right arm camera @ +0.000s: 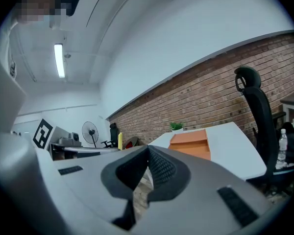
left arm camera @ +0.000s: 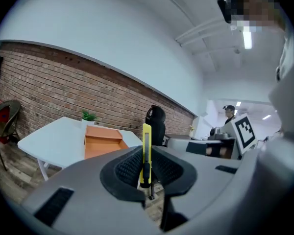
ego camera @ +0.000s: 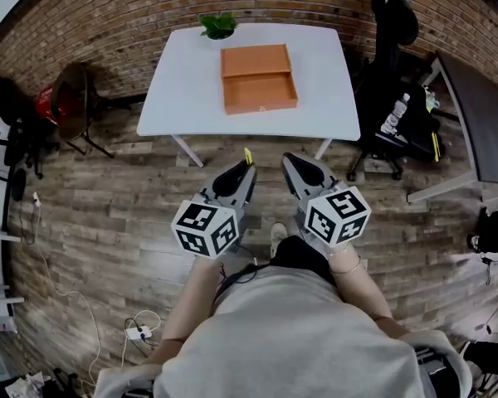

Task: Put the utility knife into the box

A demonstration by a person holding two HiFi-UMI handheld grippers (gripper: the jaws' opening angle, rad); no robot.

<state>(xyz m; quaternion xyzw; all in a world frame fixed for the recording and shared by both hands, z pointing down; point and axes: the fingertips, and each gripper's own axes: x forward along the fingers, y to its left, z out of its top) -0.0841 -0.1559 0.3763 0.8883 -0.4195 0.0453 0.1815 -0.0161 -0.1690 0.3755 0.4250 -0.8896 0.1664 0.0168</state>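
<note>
Centrally, the utility knife, yellow with a dark slider, stands between the ribbed pads of the left claw. That claw is closed on the knife. The knife's long axis runs along the jaws and its tip juts past them towards the box. The right claw has its pads brought together on nothing. Both claws are held at waist height side by side, the left one carrying the load. The orange box lies open on the white surface, straight ahead and well apart from both claws, across a stretch of plank floor. The coming move is judged a forward carry. A potted plant stands at the surface's far edge by the brick wall. An office chair stands to the right.
</note>
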